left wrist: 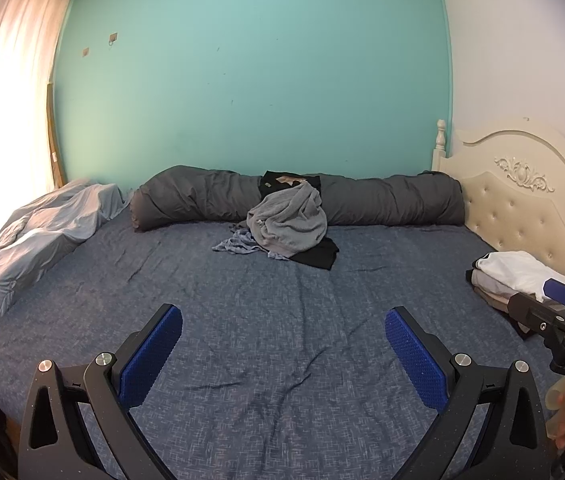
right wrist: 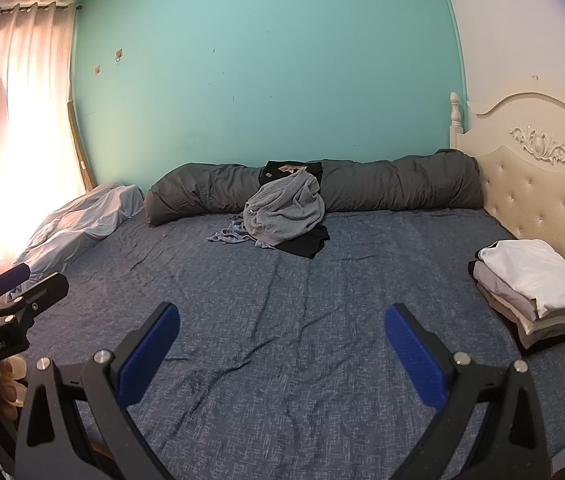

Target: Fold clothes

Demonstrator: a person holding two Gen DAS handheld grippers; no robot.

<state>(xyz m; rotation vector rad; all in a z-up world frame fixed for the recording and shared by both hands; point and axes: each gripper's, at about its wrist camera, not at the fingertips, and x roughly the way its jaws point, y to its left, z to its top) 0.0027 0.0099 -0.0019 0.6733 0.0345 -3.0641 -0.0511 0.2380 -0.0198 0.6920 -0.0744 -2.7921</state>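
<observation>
Grey sweater (right wrist: pixel 282 210) tops a tangled pile; both tongs (left wrist: pixel 282 360) (right wrist: pixel 282 360) gape empty, so one grab may drag several garments along.

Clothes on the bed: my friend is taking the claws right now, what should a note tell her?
Left claw: open, holding nothing, over the blue bedsheet.
Right claw: open, holding nothing too.
Done: a folded stack with a white top sits by the headboard.
Left: an unfolded heap, a grey sweater over black and light blue pieces, lies at the far side against the rolled grey duvet.
Probably next: go to the heap and take the grey sweater.
</observation>
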